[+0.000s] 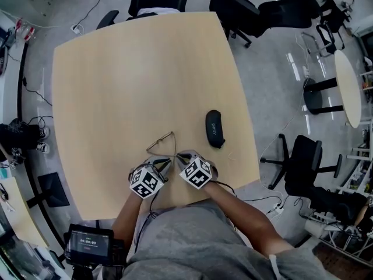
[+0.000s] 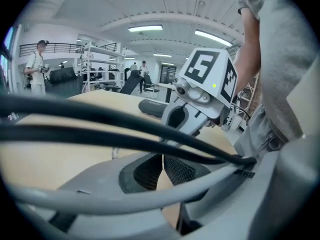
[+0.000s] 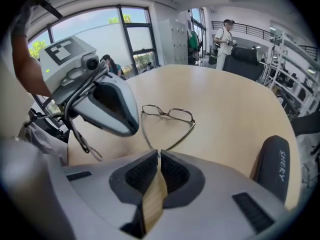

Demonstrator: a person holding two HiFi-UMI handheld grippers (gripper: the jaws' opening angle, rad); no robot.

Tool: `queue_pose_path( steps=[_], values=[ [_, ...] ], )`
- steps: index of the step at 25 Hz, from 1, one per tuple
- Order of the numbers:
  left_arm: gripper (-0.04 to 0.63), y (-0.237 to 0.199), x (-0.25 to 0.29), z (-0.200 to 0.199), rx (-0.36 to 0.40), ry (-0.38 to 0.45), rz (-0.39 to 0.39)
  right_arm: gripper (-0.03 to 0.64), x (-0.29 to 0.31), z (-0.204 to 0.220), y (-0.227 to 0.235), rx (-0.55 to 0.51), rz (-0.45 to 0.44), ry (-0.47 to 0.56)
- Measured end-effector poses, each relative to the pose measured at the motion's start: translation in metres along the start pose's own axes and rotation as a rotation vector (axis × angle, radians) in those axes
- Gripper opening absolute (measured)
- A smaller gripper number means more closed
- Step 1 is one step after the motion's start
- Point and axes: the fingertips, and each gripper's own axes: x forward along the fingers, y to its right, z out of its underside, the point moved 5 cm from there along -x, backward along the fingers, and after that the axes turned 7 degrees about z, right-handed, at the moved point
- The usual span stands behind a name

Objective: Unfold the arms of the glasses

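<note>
My right gripper looks pinched nearly shut on the meeting arm tips of the thin wire-framed glasses. My left gripper, closed and empty, sits just beside. I'd draw the arms apart gently, keeping the frame flat. Beneath is a broad pale wooden table, with black office chairs around and a black oblong case nearby.
</note>
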Motion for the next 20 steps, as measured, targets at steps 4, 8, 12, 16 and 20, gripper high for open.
queue_pose_path(
  steps=[4,8,12,16,20],
  values=[
    [0.009,-0.022,-0.012,-0.008,-0.015,0.002,-0.068,0.015,-0.007,-0.003,-0.009,-0.016,-0.094,0.026],
    [0.009,-0.025,0.005,0.005,0.055,-0.144,-0.078,0.015,-0.021,-0.02,-0.009,0.034,-0.198,0.135],
    [0.009,-0.03,0.018,0.013,0.092,-0.198,-0.06,0.015,-0.01,-0.027,0.014,0.109,-0.143,0.129],
    [0.009,-0.036,0.024,0.014,0.05,-0.193,-0.052,0.015,-0.003,-0.026,0.021,0.148,-0.125,0.109],
    [0.009,-0.039,0.024,0.029,-0.031,-0.199,-0.001,0.015,0.0,-0.013,0.01,0.185,-0.256,0.012]
  ],
)
